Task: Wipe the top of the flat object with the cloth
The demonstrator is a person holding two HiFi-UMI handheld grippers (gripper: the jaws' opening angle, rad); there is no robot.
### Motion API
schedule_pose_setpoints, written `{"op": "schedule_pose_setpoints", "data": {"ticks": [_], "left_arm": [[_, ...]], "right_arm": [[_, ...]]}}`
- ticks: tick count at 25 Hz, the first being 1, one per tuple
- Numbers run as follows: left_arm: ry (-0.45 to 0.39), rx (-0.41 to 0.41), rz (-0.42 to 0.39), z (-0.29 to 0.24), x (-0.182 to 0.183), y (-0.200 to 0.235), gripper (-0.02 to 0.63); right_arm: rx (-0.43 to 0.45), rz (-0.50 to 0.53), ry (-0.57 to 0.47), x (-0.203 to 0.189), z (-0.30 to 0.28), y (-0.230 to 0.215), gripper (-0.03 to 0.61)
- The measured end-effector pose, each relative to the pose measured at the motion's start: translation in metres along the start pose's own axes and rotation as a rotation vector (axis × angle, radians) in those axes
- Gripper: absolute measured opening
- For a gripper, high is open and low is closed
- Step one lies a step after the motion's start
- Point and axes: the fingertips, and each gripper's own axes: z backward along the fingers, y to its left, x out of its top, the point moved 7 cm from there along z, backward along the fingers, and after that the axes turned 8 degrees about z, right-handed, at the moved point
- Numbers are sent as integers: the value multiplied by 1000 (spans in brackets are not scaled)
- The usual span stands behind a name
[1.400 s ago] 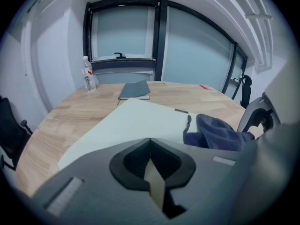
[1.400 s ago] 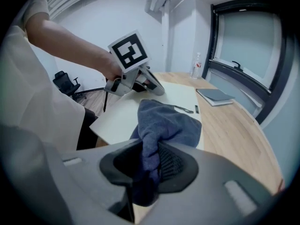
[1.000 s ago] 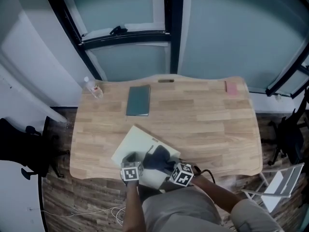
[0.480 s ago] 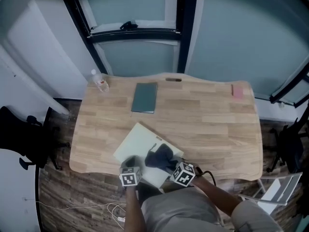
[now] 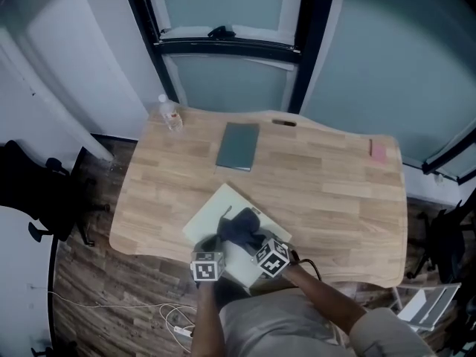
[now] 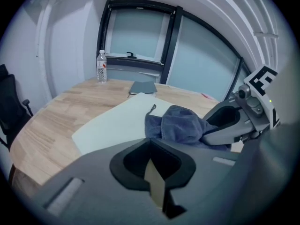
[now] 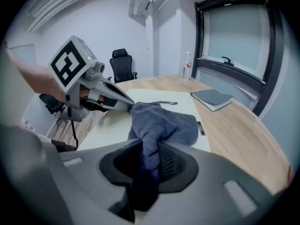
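A flat white board (image 5: 210,216) lies at an angle on the near part of the wooden table (image 5: 327,192). A dark blue cloth (image 5: 242,229) sits bunched on its near half. My right gripper (image 5: 254,244) is shut on the cloth (image 7: 161,123), which trails back between its jaws. My left gripper (image 5: 210,247) is at the board's near edge, just left of the cloth. A pale sliver of that edge (image 6: 154,186) shows between its shut jaws. The right gripper (image 6: 208,129) also shows in the left gripper view, pressing the cloth (image 6: 180,124) onto the board (image 6: 117,123).
A grey notebook (image 5: 239,146) lies at the middle back of the table. A clear water bottle (image 5: 170,114) stands at the back left corner, and a small pink item (image 5: 378,152) lies at the back right. Black office chairs (image 5: 30,188) stand left of the table.
The right gripper has slid the cloth a little to the left, closer to the left gripper. The head view has shifted, so the table sits lower and further right in it.
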Motion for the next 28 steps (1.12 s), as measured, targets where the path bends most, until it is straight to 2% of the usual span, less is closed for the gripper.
{"op": "schedule_pose_setpoints", "data": {"ticks": [7, 11, 17, 22, 28], "left_arm": [[-5, -5, -7, 2, -1, 1, 8], [-33, -36, 11, 7, 10, -6, 8], [-48, 15, -79, 4, 6, -2, 8], [-35, -20, -34, 3, 7, 2, 8], [-25, -51, -17, 3, 9, 4, 8]], "right_arm": [[-3, 20, 14, 29, -25, -9, 100], [-24, 18, -2, 47, -40, -17, 100], [18, 60, 40, 73, -60, -28, 100], [30, 81, 31, 82, -66, -35, 100], [35, 81, 28, 107, -87, -44, 100]]}}
